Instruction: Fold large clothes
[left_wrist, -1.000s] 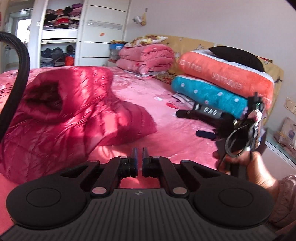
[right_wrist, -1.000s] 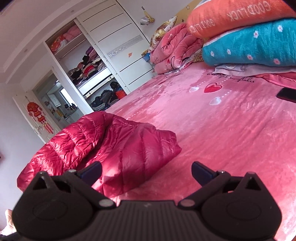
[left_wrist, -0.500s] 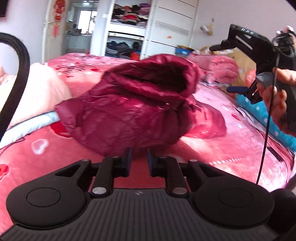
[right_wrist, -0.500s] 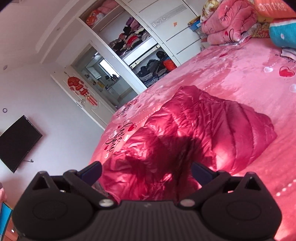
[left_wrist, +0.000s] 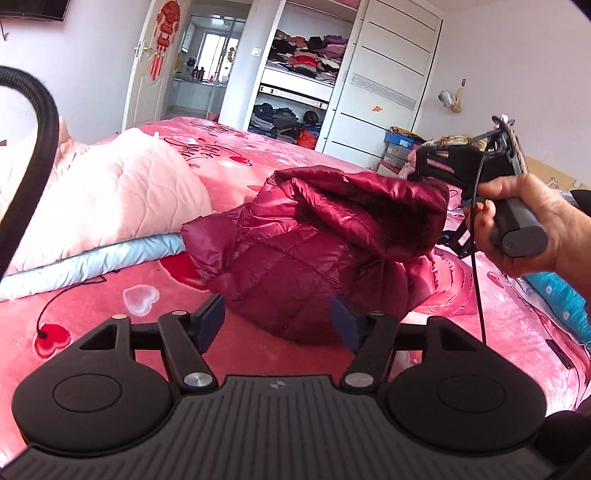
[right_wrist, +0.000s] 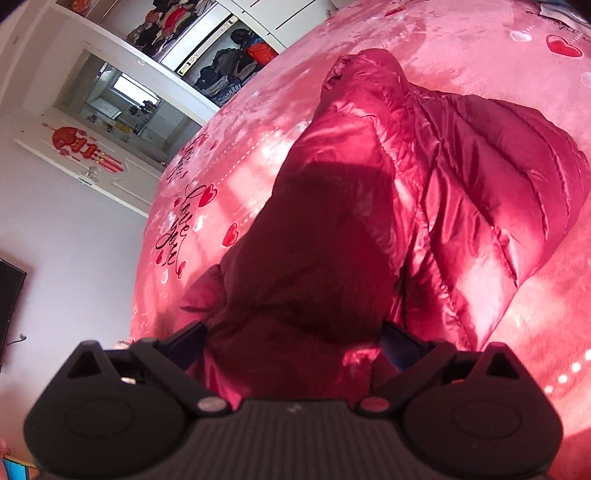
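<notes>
A shiny dark-red puffer jacket (left_wrist: 314, 258) lies bunched on the pink bed cover (left_wrist: 92, 332). My left gripper (left_wrist: 279, 325) is low over the cover at the jacket's near edge. Its jaws are opening, and the quilted bulge sits just beyond the blue pads without touching them. In the right wrist view, my right gripper (right_wrist: 293, 341) is down on the jacket (right_wrist: 443, 184) from above. Its jaws are closing with a thick fold of fabric between the fingers. The left wrist view shows a hand (left_wrist: 524, 221) holding that gripper's handle, its fingers hidden behind the jacket's raised top.
A pale pink quilt (left_wrist: 110, 199) with a light blue edge lies left of the jacket. A teal pillow (left_wrist: 561, 306) is at the right. A black cable (left_wrist: 478, 288) hangs from the right gripper. An open wardrobe (left_wrist: 306, 62) and a doorway stand behind the bed.
My left gripper went from shut to wide open and swung to face the jacket. My right gripper moved over the jacket and came down onto it, its jaws narrowing a little.
</notes>
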